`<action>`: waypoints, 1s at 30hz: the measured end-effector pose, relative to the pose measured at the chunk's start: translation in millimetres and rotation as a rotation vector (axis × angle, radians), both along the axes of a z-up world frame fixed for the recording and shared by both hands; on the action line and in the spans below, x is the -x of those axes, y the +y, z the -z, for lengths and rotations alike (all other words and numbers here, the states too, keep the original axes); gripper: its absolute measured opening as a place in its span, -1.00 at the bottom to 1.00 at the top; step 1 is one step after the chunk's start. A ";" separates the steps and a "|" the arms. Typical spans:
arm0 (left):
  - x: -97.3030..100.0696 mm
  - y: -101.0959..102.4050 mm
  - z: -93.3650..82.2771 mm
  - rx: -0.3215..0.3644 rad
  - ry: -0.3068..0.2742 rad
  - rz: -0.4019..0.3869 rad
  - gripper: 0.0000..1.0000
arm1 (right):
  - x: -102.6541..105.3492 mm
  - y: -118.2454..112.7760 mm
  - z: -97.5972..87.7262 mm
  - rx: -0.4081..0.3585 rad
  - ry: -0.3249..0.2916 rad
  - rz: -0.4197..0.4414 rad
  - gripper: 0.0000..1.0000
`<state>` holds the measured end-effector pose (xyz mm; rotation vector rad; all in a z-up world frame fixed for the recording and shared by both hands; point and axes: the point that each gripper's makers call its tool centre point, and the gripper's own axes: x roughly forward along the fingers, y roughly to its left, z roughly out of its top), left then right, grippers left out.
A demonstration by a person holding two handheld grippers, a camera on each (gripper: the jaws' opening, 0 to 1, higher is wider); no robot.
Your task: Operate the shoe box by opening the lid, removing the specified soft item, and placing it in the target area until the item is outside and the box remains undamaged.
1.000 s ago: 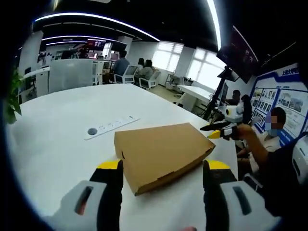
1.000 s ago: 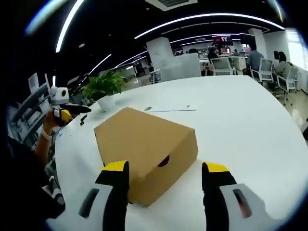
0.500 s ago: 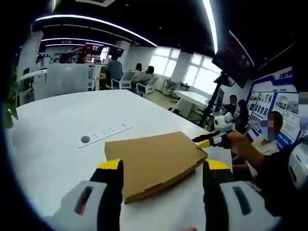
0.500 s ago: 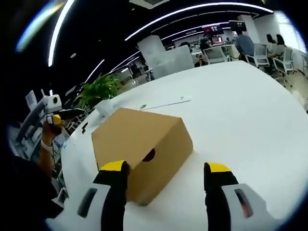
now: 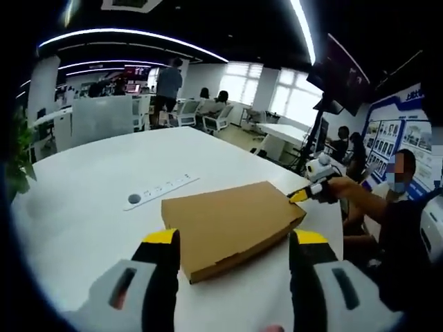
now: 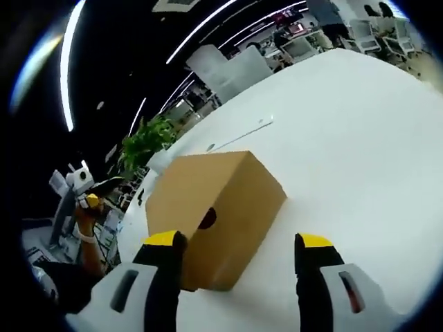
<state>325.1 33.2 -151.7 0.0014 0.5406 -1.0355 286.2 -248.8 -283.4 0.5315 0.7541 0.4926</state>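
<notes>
A closed brown cardboard shoe box (image 5: 228,225) lies on the white table (image 5: 76,187), its lid flat and shut. My left gripper (image 5: 235,238) is open, its yellow-tipped jaws standing wide on either side of the box's near corner without touching it. The right gripper (image 5: 309,193), held in a hand, hovers at the box's far right corner. In the right gripper view the box (image 6: 208,187) shows an end face with a round finger hole (image 6: 206,218). My right gripper (image 6: 239,241) is open just before that end. The left gripper (image 6: 88,197) appears at the far left.
A white power strip (image 5: 160,191) lies on the table behind the box, also seen as the strip (image 6: 239,131). A potted plant (image 6: 147,135) stands at the table's far edge. A seated person (image 5: 394,207) is at the right. Office chairs and people fill the background.
The right gripper has come closer to the box's far right corner. The right gripper view has rolled and tilted. The box stays put with its lid shut.
</notes>
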 end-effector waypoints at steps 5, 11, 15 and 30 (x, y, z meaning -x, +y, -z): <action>7.0 1.4 1.2 -0.016 0.018 -0.002 0.31 | 0.6 4.4 -0.5 -0.055 0.040 -0.011 0.17; 12.6 0.7 0.5 -0.018 0.021 0.005 0.32 | -2.8 8.8 -3.1 -0.175 0.091 -0.007 0.06; 12.6 3.1 1.3 -0.051 0.009 -0.007 0.35 | -2.0 11.8 0.1 -0.272 0.160 0.007 0.07; 18.5 2.5 -0.2 -0.056 0.016 0.002 0.36 | 2.4 19.7 -8.9 -0.319 0.160 -0.022 -0.18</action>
